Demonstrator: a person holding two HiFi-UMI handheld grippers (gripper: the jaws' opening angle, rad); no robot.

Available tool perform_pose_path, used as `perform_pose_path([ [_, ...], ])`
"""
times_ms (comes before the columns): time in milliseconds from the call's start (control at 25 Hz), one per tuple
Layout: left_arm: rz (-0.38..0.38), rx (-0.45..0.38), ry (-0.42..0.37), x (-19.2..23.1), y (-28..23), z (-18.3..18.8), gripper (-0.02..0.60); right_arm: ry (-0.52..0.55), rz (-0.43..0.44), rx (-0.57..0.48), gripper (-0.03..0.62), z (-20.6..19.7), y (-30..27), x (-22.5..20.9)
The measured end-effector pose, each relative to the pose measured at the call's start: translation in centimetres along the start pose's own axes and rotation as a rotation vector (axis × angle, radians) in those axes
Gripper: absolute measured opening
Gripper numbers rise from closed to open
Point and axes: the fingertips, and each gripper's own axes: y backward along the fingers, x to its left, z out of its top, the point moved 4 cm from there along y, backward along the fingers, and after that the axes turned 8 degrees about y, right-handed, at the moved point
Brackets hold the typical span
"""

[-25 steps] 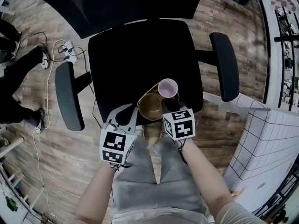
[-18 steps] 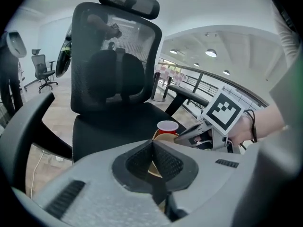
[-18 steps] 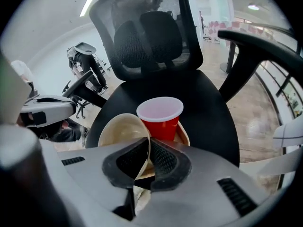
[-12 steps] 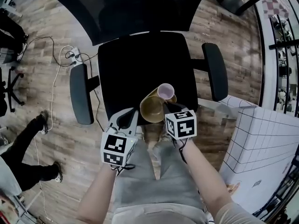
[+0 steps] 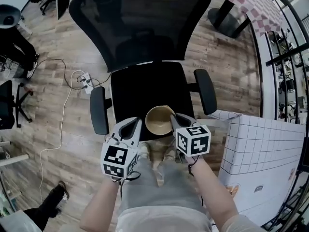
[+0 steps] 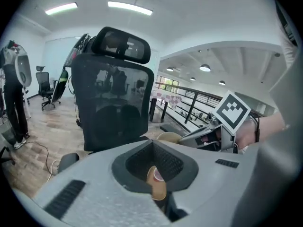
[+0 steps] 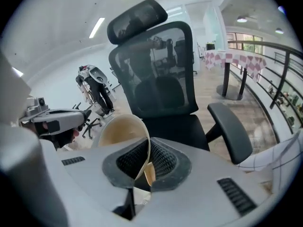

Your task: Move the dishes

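A tan bowl (image 5: 158,121) hangs above the black seat (image 5: 145,88) of an office chair. My right gripper (image 5: 175,120) is shut on the bowl's right rim; in the right gripper view the thin wall of the bowl (image 7: 120,131) runs down between the jaws of that gripper (image 7: 139,174). Just left of the bowl is my left gripper (image 5: 135,125). In the left gripper view its jaws stand close together with a small tan and pink piece (image 6: 156,181) between them; I cannot tell what it is. The bowl (image 6: 168,137) shows ahead there. No pink cup is in sight.
The chair's armrests (image 5: 99,110) (image 5: 205,92) flank the seat, and its mesh back (image 5: 140,23) rises beyond. A white gridded box (image 5: 260,144) stands at the right. A power strip with cable (image 5: 86,80) lies on the wood floor at the left. A person's shoe (image 5: 55,193) shows at lower left.
Both grippers have risen together with the bowl, away from the seat. The pink cup seen beside the bowl earlier is out of sight now.
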Motion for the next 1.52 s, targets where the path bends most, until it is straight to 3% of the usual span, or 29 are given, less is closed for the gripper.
perform_pose_path([
  [360,-0.021,-0.206,-0.173,-4.1,6.8,11.6,0.013,0.070,0.015,-0.215,0.029,9.9,11.9,3.1],
  [680,-0.046,-0.381,-0.239,-9.2,12.6,20.2,0.013,0.156,-0.013,-0.419,0.029,17.6,24.1,6.1],
  [920,-0.064,-0.505,-0.295,-14.0,16.0,26.7,0.012,0.201,-0.039,-0.529,0.029,21.3,31.4,6.0],
  [1080,-0.088,-0.562,-0.345,-16.5,17.3,29.1,0.013,0.225,-0.069,-0.584,0.029,22.5,34.7,5.7],
  [1240,-0.123,-0.573,-0.329,-18.7,19.0,30.2,0.012,0.266,-0.103,-0.650,0.029,23.7,38.5,6.2],
  [1520,-0.197,-0.612,-0.377,-21.6,21.6,30.3,0.012,0.312,-0.085,-0.741,0.029,24.4,43.2,7.9],
])
